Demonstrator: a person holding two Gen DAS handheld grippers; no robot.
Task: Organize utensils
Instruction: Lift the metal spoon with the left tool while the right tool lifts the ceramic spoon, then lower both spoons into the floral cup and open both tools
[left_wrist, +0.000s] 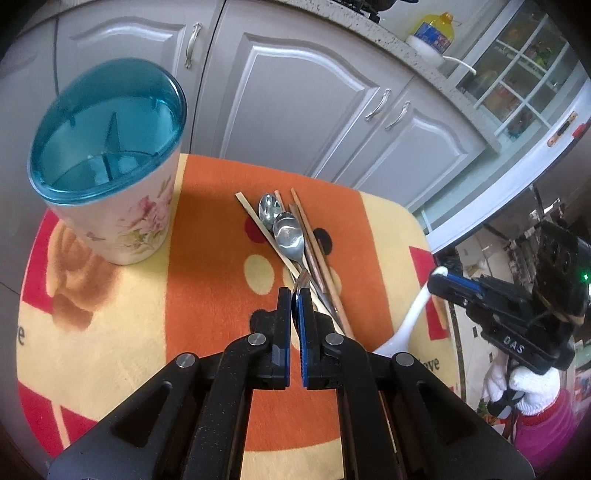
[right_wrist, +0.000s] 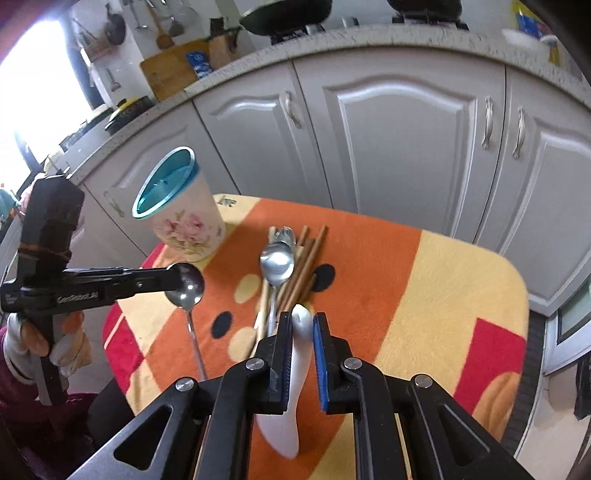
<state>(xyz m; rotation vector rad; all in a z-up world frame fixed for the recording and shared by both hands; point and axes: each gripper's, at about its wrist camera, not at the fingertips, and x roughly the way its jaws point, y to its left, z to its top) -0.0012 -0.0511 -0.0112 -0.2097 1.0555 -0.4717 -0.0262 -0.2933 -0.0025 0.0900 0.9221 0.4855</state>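
Note:
My left gripper is shut on the bowl of a metal spoon, and the handle hangs down over the cloth. In the right wrist view, my right gripper is shut on a white ceramic spoon, gripped by its handle with the bowl end toward the camera. A floral utensil holder with a teal divided rim stands upright at the far left of the cloth. A pile of two metal spoons and several chopsticks lies in the middle, just beyond both grippers.
An orange, yellow and red patterned cloth covers the small table. Grey cabinet doors and a speckled counter stand close behind it. Gloved hands hold the gripper handles at the table's sides.

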